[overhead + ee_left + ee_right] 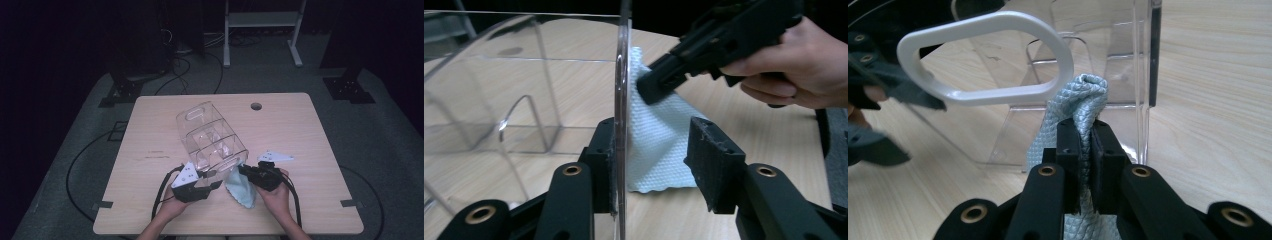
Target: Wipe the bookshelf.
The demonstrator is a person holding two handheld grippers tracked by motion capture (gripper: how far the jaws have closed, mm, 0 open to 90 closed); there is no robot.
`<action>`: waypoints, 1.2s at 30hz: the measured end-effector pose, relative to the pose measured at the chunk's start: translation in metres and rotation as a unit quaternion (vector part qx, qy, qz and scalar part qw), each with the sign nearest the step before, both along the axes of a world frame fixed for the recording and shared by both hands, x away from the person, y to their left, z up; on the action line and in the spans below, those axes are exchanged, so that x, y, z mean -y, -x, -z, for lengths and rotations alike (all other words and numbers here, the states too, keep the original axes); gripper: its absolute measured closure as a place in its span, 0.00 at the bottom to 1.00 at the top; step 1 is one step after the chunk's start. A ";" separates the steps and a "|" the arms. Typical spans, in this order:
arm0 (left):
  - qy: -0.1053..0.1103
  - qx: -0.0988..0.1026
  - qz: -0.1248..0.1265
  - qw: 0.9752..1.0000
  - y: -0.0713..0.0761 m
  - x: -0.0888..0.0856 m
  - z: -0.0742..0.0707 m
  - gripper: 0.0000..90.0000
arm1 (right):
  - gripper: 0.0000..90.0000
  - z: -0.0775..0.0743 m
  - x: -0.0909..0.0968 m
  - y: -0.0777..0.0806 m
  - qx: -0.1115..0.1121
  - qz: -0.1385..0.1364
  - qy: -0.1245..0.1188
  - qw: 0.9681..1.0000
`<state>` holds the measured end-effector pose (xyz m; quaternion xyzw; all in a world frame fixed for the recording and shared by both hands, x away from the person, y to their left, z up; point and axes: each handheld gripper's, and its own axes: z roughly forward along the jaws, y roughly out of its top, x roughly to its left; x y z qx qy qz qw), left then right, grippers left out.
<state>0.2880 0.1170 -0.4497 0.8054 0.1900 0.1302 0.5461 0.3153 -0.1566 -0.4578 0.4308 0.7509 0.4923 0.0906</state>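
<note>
A clear plastic organizer box (210, 135) with inner dividers and oval handle holes stands tilted on its near edge on the wooden table (310, 140). My left gripper (212, 182) holds it at the near corner. In the left gripper view the box wall (622, 100) stands edge-on between the jaws (654, 160), flat against one pad; I cannot tell whether the other pad touches it. My right gripper (243, 170) is shut on a bunched light-blue cloth (1083, 95), held against the box's (1088, 40) near end. The cloth (241, 187) hangs down to the table, with the right gripper (659, 85) pressing the cloth (659, 145) to the wall.
A round cable hole (256, 106) lies at the table's far edge. Behind the table are a white frame's legs (260, 30), dark stands and loose cables on grey floor. Bare tabletop spreads to the left, right and far side of the box.
</note>
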 end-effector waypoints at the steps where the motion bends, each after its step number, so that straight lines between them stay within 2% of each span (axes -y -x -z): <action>1: 0.001 -0.002 0.002 1.000 0.001 0.001 0.000 0.61 | 0.93 0.000 0.001 0.000 -0.002 0.000 -0.001 1.000; 12: -0.006 -0.002 0.030 1.000 0.007 0.013 0.003 0.59 | 0.93 0.000 0.009 -0.004 -0.003 0.011 -0.002 1.000; 18: -0.008 -0.001 0.044 0.999 0.008 0.012 0.001 0.58 | 0.93 0.000 0.011 -0.005 -0.003 0.013 -0.003 1.000; 22: -0.006 0.003 0.035 0.999 0.008 0.006 -0.003 0.53 | 0.93 0.000 0.011 -0.005 -0.002 0.012 -0.003 1.000; 26: 0.009 0.002 0.025 1.000 0.007 -0.006 -0.008 0.51 | 0.93 0.001 0.012 -0.005 -0.001 0.009 -0.004 1.000; 33: 0.017 0.014 0.025 0.999 0.002 -0.022 -0.020 0.49 | 0.93 0.001 0.012 -0.006 0.000 0.008 -0.005 1.000; 36: 0.020 0.016 0.010 1.000 -0.001 -0.028 -0.024 0.45 | 0.93 0.001 0.012 -0.005 0.000 0.007 -0.005 1.000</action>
